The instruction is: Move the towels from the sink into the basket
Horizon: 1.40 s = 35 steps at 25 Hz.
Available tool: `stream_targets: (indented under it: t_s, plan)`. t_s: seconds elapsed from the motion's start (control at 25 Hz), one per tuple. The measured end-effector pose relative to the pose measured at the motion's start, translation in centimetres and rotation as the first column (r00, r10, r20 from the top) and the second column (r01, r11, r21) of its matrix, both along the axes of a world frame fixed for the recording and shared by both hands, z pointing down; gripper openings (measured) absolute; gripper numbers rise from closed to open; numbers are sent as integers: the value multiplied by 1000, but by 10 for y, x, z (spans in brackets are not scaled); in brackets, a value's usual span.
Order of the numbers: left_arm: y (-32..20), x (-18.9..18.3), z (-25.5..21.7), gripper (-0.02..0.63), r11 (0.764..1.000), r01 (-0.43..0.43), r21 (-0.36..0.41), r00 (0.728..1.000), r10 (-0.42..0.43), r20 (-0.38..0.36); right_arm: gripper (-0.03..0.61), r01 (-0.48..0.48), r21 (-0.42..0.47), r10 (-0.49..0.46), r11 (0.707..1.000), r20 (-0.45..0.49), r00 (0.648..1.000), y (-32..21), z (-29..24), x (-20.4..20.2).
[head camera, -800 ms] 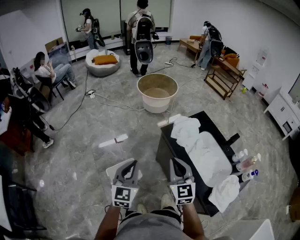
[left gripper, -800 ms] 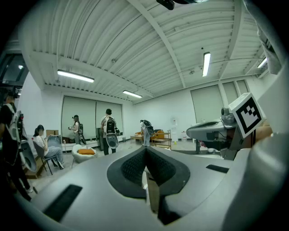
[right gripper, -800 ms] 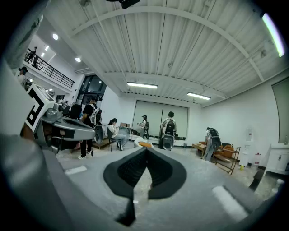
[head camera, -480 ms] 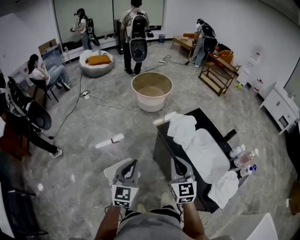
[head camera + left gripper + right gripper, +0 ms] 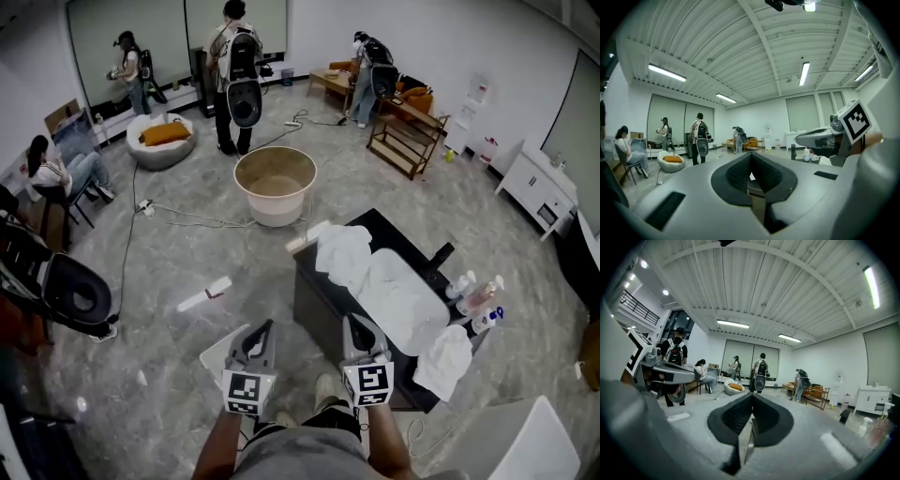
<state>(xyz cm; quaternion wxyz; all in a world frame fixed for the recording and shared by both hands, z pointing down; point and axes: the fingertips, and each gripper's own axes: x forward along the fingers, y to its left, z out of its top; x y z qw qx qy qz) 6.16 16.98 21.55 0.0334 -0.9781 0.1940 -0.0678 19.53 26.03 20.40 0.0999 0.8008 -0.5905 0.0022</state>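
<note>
A black cabinet holds a white sink (image 5: 424, 309) to my right in the head view. One white towel (image 5: 342, 251) is heaped over its far left corner. Another towel (image 5: 392, 286) lies in the basin, and a third towel (image 5: 444, 361) hangs over the near right edge. The basket (image 5: 275, 183), a round beige tub, stands on the floor beyond the sink. My left gripper (image 5: 266, 327) and right gripper (image 5: 352, 323) are held side by side low in front of me. Both are shut and hold nothing. In each gripper view the jaws meet, at the left gripper (image 5: 751, 155) and the right gripper (image 5: 752, 397).
Bottles (image 5: 473, 298) stand on the sink's right rim. A white strip (image 5: 204, 292) and a cable (image 5: 178, 217) lie on the grey floor. Several people with backpacks (image 5: 239, 75) stand at the back, near a beanbag (image 5: 157, 139) and a wooden rack (image 5: 405, 139). A black chair (image 5: 70, 292) is at my left.
The room has slid left and down in the head view, and the sink and basket sit closer to centre. Both grippers keep their place and stay shut.
</note>
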Motion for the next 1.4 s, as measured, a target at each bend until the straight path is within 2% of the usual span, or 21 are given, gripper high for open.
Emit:
stream_targets:
  t_s: [0.28, 0.56, 0.92, 1.36, 1.4]
  plan:
    - [-17, 49, 5, 9, 998, -56, -3, 998, 56, -1, 0, -51, -11, 51, 999, -2, 999, -10, 7, 41]
    - [-49, 119, 17, 9, 996, -89, -18, 996, 89, 17, 0, -67, -23, 68, 997, 19, 998, -42, 21, 104]
    - [-90, 207, 31, 9, 994, -102, -46, 994, 103, 42, 0, -44, -40, 46, 998, 52, 998, -92, 35, 188]
    - [-130, 277, 69, 9, 994, -67, -90, 992, 76, 102, 2, -39, -109, 52, 993, 119, 992, -132, 82, 267]
    - [-133, 281, 73, 9, 994, -60, -95, 992, 71, 108, 81, -22, -122, 39, 992, 140, 989, -136, 90, 271]
